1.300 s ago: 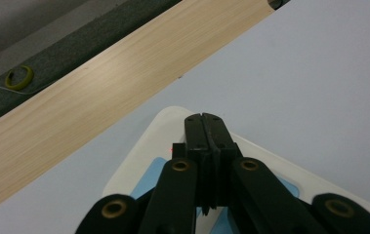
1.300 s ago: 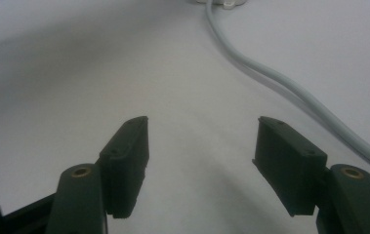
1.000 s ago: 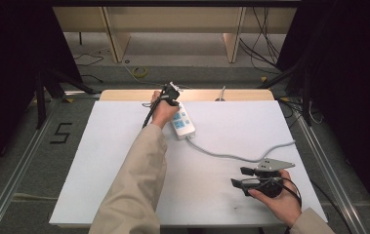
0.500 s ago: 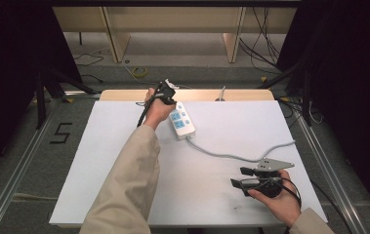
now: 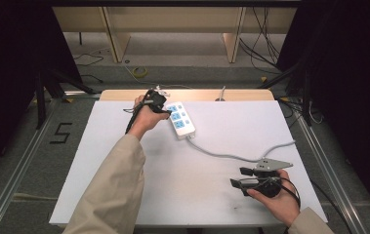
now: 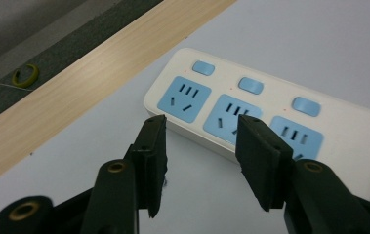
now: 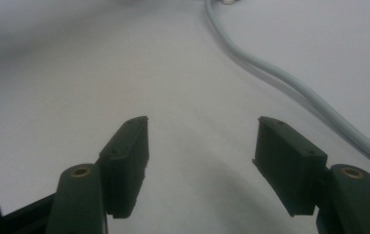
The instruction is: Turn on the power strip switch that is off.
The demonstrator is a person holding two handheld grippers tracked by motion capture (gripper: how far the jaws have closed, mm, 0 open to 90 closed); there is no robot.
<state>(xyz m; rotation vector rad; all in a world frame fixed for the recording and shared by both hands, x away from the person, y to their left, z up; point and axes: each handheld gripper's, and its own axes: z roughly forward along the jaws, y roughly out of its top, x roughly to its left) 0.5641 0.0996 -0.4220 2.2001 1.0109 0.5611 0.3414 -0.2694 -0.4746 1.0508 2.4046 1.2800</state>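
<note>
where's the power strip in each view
High view: power strip at the table's far centre, just right of the left tongs.
Left gripper view: strip fills the upper right, just beyond the open jaws.
Right gripper view: the strip's body can't be made out.
Shared landmark: its grey cable.

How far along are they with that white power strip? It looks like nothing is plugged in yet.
Early, by the look of it. Done: the left claw has been brought up to the power strip, jaws open beside its end. In hand: nothing is gripped; all three blue sockets are empty. Left: whatever the strip is for. The right claw rests open near the grey cable.
</note>
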